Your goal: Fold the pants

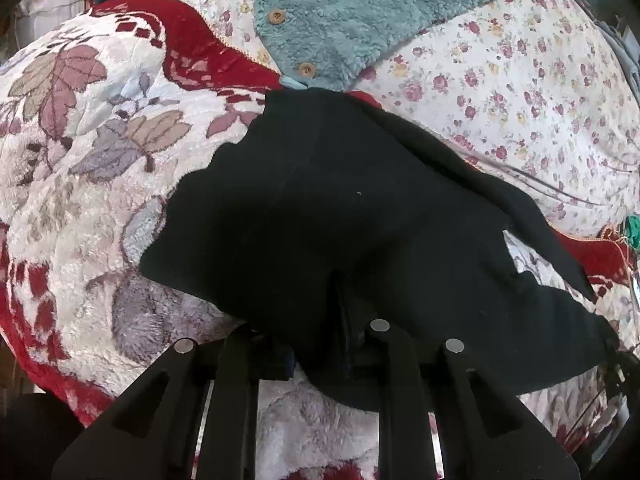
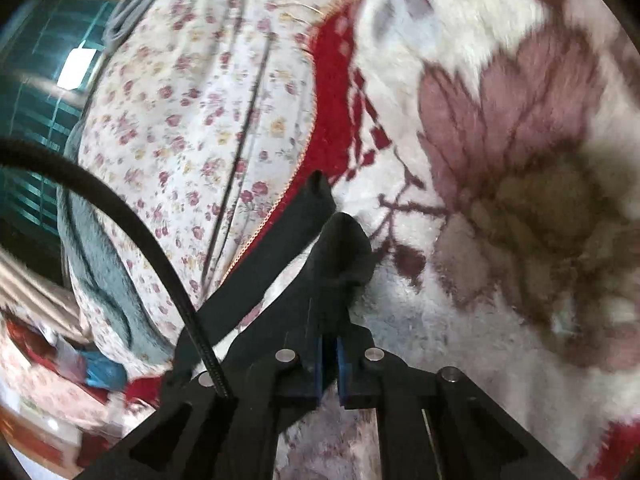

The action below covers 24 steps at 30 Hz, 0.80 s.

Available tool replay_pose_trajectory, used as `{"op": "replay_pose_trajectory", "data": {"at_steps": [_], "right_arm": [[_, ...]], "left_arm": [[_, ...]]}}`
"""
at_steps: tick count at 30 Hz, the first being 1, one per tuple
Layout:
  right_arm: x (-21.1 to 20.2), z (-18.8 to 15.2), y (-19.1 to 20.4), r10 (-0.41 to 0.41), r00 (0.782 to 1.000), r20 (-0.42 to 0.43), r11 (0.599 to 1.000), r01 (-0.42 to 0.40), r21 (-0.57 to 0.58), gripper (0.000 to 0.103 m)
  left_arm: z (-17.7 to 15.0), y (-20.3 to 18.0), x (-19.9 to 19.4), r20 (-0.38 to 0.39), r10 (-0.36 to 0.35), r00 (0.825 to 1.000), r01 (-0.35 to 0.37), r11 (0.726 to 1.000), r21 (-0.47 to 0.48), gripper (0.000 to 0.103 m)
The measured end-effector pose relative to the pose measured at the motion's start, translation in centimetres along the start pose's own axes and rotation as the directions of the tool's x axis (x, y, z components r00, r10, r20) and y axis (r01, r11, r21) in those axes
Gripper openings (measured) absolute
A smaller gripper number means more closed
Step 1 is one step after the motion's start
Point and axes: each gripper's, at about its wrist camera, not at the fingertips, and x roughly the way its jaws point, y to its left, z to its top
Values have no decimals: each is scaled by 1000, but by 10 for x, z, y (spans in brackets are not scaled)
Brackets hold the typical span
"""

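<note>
Black pants (image 1: pixel 320 200) lie spread on a fleecy white blanket with leaves and a red border (image 1: pixel 100 140). In the left wrist view their near edge drapes over the tips of my left gripper (image 1: pixel 320 344), which is closed on the cloth; the tips themselves are hidden under it. In the right wrist view my right gripper (image 2: pixel 331 364) has its blue pads (image 2: pixel 316 368) pressed together on a bunched corner of the pants (image 2: pixel 340 248). That corner stands up above the blanket (image 2: pixel 500 320), and a black strip of it trails off to the left.
A teal fleece garment with wooden buttons (image 1: pixel 340 12) lies beyond the pants on a flowered sheet (image 1: pixel 500 80). A black cable (image 2: pixel 120 208) arcs across the left of the right wrist view. The bed's edge and a green floor (image 2: pixel 36 92) show at far left.
</note>
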Motion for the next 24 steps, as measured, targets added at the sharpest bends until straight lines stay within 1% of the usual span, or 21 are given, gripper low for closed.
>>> {"op": "replay_pose_trajectory", "data": {"at_steps": [2,3,5,7,8,10,12,13,14,15,16,18,19,20,21,22,23,24], "right_arm": [[-21,-2,1,18,1000,22,1000,-18,-12,4],[-31,-3,3,11,1000,28,1000,-11,-24,4],[-38,-6,6,-11,1000,27,999,12,-53,4],[-32,-7,2,-77,997,-1,995,77,-66,4],[-23,-10,-3,-126,991,-37,990,123,-70,4],[-5,-14,-10,-214,971,-105,976,208,-73,7],[-10,-16,-16,-185,979,-88,982,181,-43,10],[-15,-14,-16,-188,979,-79,982,185,-39,16],[-22,-11,-14,-213,975,-57,977,211,-39,27],[-27,-9,-12,-223,974,-41,974,222,-41,30],[-31,-7,-9,-215,976,-32,976,214,-46,31],[-43,-3,0,-189,982,0,980,189,-64,31],[-49,-1,6,-182,983,20,981,183,-70,32],[-54,1,13,-155,987,39,985,157,-70,32],[-56,4,20,-121,992,46,990,124,-69,32],[-56,6,26,-80,996,48,994,84,-69,32],[-52,9,34,-43,998,38,996,46,-74,35],[-46,11,39,-19,1000,23,996,21,-81,37]], "left_arm": [[1,2,-6,8,-9,1000,9,1000,-4,15],[2,4,-8,9,-18,1000,18,1000,-11,15],[3,6,-8,2,-33,999,33,999,-25,15],[1,8,-3,-12,-23,1000,22,999,-28,16],[-1,8,-1,-19,-19,1000,18,999,-32,16],[-4,9,-4,-17,-8,1000,8,999,-31,24],[-5,10,-13,-9,9,1000,-9,1000,-17,28],[-5,11,-18,-8,8,1000,-8,1000,-9,28],[-4,14,-26,-13,14,1000,-14,1000,-1,28],[-3,16,-31,-15,17,1000,-17,1000,0,28],[-2,18,-37,-10,17,1000,-17,1000,-1,28],[1,21,-54,26,21,999,-21,1000,-2,29],[3,20,-60,40,22,999,-22,1000,1,35],[6,19,-68,53,10,999,-11,1000,5,39],[9,18,-71,58,-5,998,4,1000,5,46],[12,18,-73,63,-24,998,24,1000,2,48],[17,15,-75,68,-49,997,49,999,0,48],[20,12,-73,65,-53,996,53,999,2,48]]}}
